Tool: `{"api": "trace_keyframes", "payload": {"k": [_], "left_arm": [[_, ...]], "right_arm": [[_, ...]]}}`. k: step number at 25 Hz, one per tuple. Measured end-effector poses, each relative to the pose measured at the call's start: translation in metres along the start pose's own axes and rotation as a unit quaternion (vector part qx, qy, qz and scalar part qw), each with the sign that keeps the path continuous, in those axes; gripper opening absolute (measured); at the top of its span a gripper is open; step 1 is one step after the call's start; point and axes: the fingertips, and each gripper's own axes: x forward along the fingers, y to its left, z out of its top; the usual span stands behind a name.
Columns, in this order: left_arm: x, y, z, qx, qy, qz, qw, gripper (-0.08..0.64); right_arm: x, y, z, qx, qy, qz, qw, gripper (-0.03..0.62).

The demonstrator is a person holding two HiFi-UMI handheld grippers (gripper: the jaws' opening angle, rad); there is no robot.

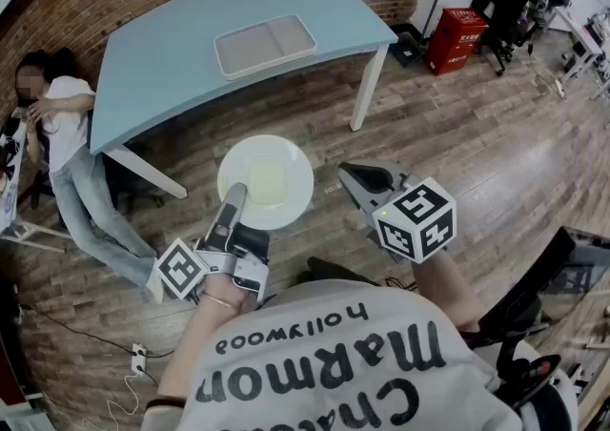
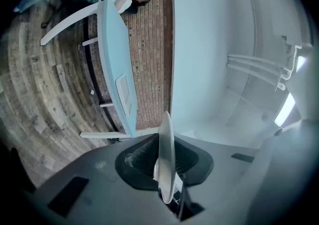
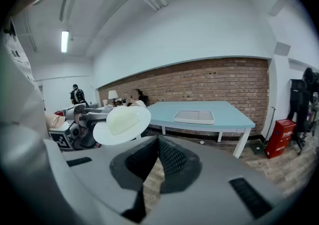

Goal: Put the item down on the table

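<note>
A white round plate [image 1: 265, 181] with a pale yellow square piece on it hangs in the air above the wooden floor. My left gripper [image 1: 234, 196] is shut on the plate's near rim. The left gripper view shows the plate [image 2: 166, 159] edge-on between the jaws. My right gripper [image 1: 349, 173] is beside the plate on its right, apart from it, jaws together with nothing in them. From the right gripper view the plate [image 3: 122, 124] is up at the left, held by the left gripper [image 3: 75, 129]. The light blue table [image 1: 172, 48] stands farther ahead.
A shallow white tray [image 1: 265, 45] lies on the table's middle. A person [image 1: 62, 133] sits at the table's left end by the brick wall. A red box [image 1: 456, 38] and dark equipment stand at the far right. Cables lie on the floor at lower left.
</note>
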Motion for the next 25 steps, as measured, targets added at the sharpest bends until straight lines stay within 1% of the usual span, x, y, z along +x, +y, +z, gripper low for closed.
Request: {"api": "trace_keyframes", "payload": {"k": [6,12,19,25], "left_arm": [[0.001,0.004,-0.001,0.001,-0.003,0.002,1.0,0.039],[0.004,0.004,0.0,0.001,-0.007,0.001,1.0,0.039],[0.015,0.011,-0.004,0.001,-0.011,0.0,0.9999,0.04],[0.013,0.012,-0.005,-0.003,-0.015,-0.001,0.9999,0.039]], "right_arm": [[0.003,-0.003,-0.002,-0.005,0.0,0.002,1.0,0.009],[0.006,-0.011,-0.003,0.003,-0.003,-0.007,1.0,0.009],[0.006,-0.021,-0.008,-0.003,-0.002,0.002,1.0,0.011],[0.003,-0.022,-0.009,0.01,-0.006,0.007,1.0,0.01]]}}
